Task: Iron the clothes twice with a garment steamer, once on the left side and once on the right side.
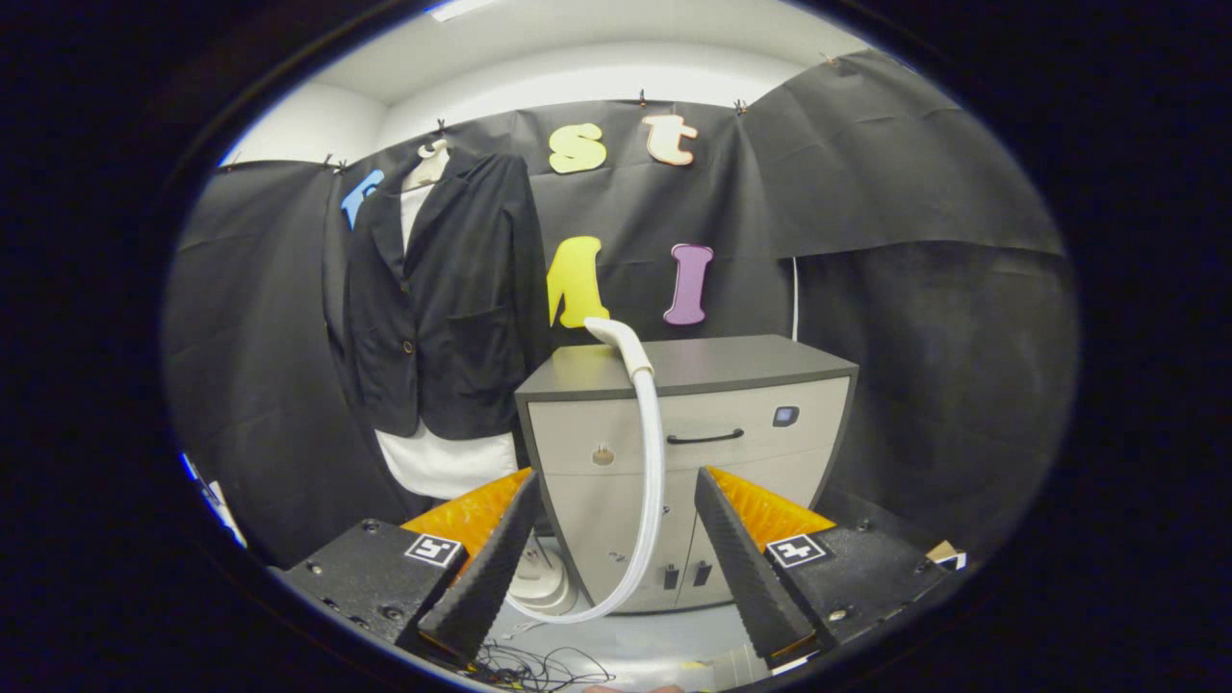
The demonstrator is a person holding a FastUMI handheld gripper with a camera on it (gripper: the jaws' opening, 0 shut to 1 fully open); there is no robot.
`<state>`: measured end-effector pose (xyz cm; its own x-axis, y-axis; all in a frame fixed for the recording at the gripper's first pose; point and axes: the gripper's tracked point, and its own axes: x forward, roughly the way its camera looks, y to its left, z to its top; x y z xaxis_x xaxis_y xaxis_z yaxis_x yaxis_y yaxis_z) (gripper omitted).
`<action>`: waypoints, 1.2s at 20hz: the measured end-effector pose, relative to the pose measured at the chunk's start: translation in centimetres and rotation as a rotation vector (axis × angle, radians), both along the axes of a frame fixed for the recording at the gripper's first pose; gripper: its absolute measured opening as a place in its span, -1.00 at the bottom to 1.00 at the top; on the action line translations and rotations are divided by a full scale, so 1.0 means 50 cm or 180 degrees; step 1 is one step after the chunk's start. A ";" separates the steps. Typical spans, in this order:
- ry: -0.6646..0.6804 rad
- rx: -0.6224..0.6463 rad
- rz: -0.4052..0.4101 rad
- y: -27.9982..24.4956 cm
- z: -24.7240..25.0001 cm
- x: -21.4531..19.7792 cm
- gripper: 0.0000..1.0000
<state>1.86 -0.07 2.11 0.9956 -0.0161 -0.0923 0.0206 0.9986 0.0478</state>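
Steamer hose (654, 452) curves down the cabinet (731, 423) front, beyond the wide, empty claw (616, 568); jacket (443, 308) hangs beside the cabinet.

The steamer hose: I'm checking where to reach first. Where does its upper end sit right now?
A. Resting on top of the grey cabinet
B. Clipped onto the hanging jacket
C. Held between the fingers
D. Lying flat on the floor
A: the steamer hose rises from the floor and its upper end rests on top of the grey cabinet, beyond the open fingers, apart from the jacket.
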 end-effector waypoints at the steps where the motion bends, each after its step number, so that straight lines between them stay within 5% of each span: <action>1: 0.0022 0.0004 -0.0012 0.007 0.006 0.005 1.00; 11: 0.0170 -0.0171 -0.0118 0.022 0.103 0.118 1.00; 24: 0.0819 -0.0229 0.0383 -0.022 0.196 0.448 1.00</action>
